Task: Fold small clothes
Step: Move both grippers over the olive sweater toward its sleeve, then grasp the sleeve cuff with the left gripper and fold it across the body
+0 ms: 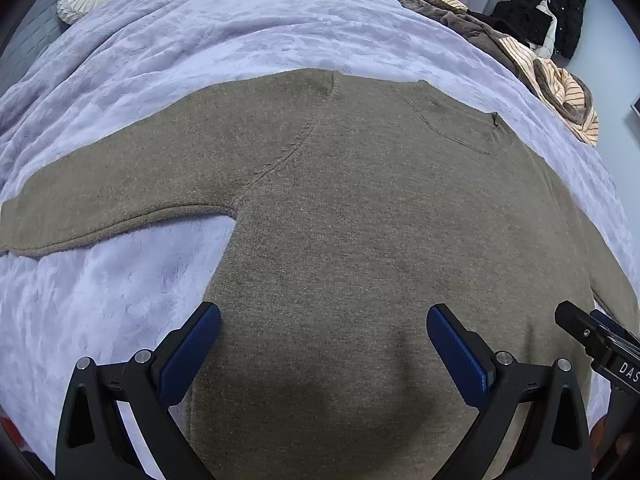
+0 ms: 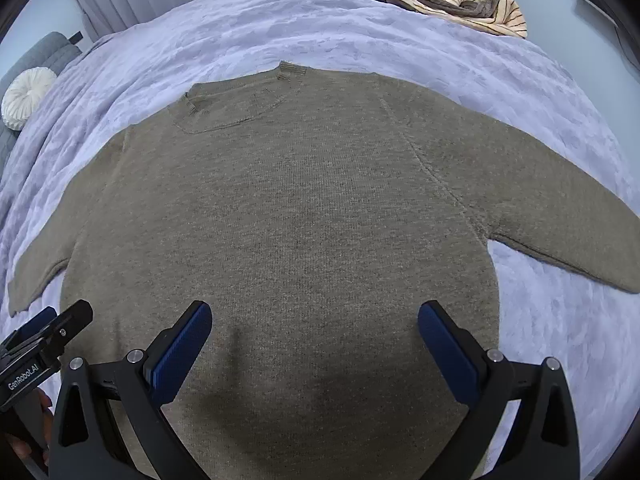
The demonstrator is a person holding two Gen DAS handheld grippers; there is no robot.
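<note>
The olive-brown sweater point(image 1: 360, 208) lies flat on the bed point(image 1: 200, 32), on a lilac blanket, both sleeves spread out to the sides. The left hand-held gripper point(image 1: 324, 344) and the right hand-held gripper point(image 2: 314, 340) hover side by side above the lower body of the sweater, each with jaws wide apart and holding nothing. I think no fold is made yet. To do it well, each gripper should pinch one sleeve near the cuff and bring it across the chest, keeping the knit smooth.
</note>
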